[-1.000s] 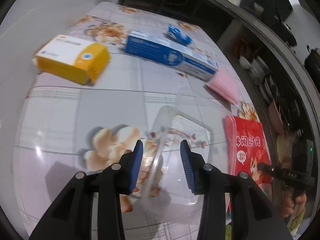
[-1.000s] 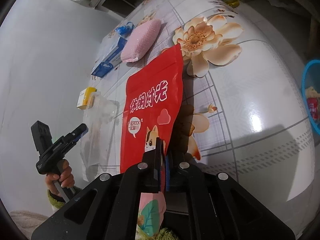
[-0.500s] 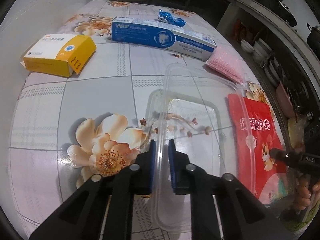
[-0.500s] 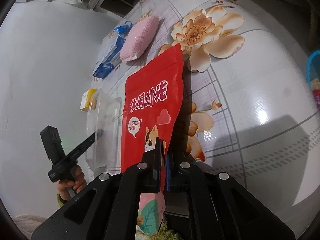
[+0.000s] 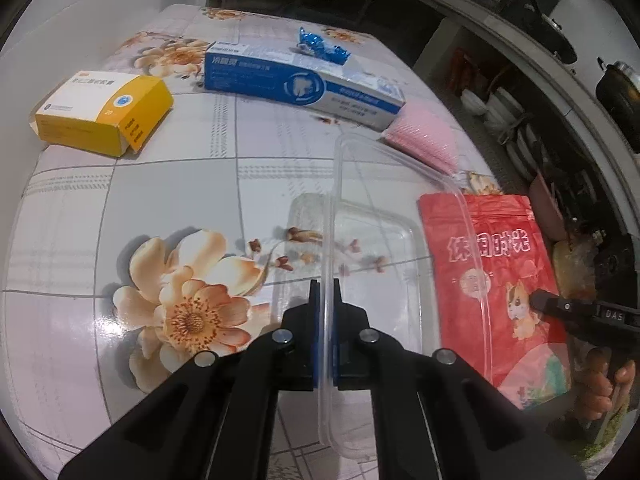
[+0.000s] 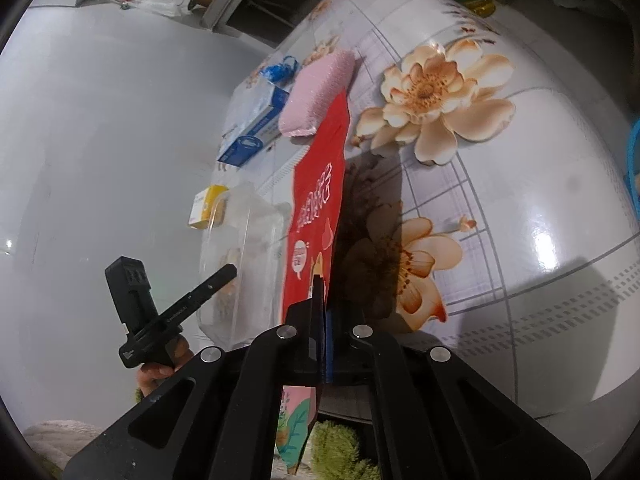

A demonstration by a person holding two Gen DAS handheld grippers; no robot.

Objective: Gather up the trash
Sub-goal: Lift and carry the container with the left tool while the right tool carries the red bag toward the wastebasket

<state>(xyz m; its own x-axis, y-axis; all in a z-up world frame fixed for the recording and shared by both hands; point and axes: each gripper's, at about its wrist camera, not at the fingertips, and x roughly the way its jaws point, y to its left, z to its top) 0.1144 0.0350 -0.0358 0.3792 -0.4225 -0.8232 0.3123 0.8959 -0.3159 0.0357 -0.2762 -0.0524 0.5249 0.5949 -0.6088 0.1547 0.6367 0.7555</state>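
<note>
- Left claw (image 5: 325, 292): jaws have just been closing and now pinch the near rim of the clear plastic tray (image 5: 360, 248). The thin wall stands edge-on between the blue pads, which press it from both sides.
- Right claw (image 6: 323, 300): closed on the lower edge of the red snack pouch (image 6: 316, 216). The pouch runs forward from the pads, its far end lying flat on the counter (image 6: 520, 184).
- Location of task items: the tray rests on the counter directly ahead of the left claw; the pouch lies just beside the tray, to that claw's right.
- Step in hand, as judged: both grips are set and the lift-off comes next. The tray wall is thin and flexible, so a slow, straight lift is advised; a twist could spring the rim out of the pads.
- The pouch is limp and held by one edge only. It will likely hang and swing, so a steady carry is recommended.
- A blue-rimmed bin (image 6: 634, 168) shows at the far right of the right claw's view; it is judged the probable drop point, though this cannot be confirmed.
- Further items lie beyond the left claw: yellow box (image 5: 102, 114) ahead to the left, blue carton (image 5: 300, 86) ahead, pink sponge (image 5: 424, 140) ahead to the right, blue wrapper (image 5: 322, 48) behind the carton. None touches either claw.
- Pose: both claws point forward and down at the counter, the left more steeply. Each is held in a hand low at the counter's near edge; the right hand (image 5: 612, 380) is seen gripping its handle.
</note>
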